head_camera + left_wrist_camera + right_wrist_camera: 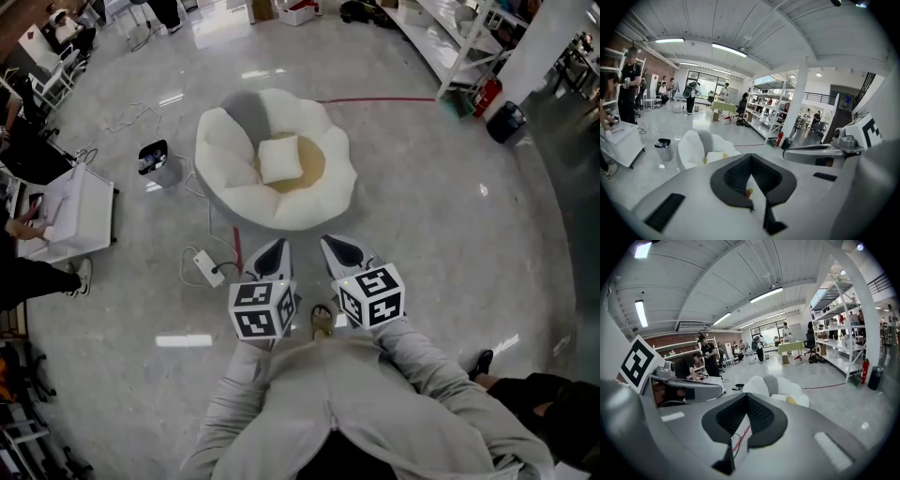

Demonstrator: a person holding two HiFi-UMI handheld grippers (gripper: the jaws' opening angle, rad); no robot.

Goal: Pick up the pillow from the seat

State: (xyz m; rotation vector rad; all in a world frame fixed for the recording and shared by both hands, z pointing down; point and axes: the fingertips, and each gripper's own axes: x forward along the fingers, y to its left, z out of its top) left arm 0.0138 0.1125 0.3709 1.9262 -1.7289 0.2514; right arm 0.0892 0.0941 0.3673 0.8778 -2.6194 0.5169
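The left gripper (pixel 750 158) has its two dark-padded jaws brought together at the tips, with nothing between them; beyond the tips only the floor (pixel 422 216) and the seat show. The right gripper (pixel 746 398) stands the same way, jaws closed tip to tip and empty. In the head view both grippers, left (pixel 270 257) and right (pixel 341 250), are held side by side in front of the person's grey sleeves (pixel 412 352), each with its marker cube behind the jaws, pointing toward the seat and well short of it, above bare floor. The pillow (pixel 279 158), white and roughly square, lies in the middle of the seat (pixel 223 141), a round white chair with puffy lobes round its rim and a yellow cushion (pixel 312 167) under the pillow. From the left gripper view the pillow (pixel 715 156) shows just above the jaws. A white power strip (pixel 208 269) with its cable lies on the floor just left of the left gripper, and a small bin (pixel 156 161) stands beside the seat's left side. Further left stands a white cart (pixel 80 211).
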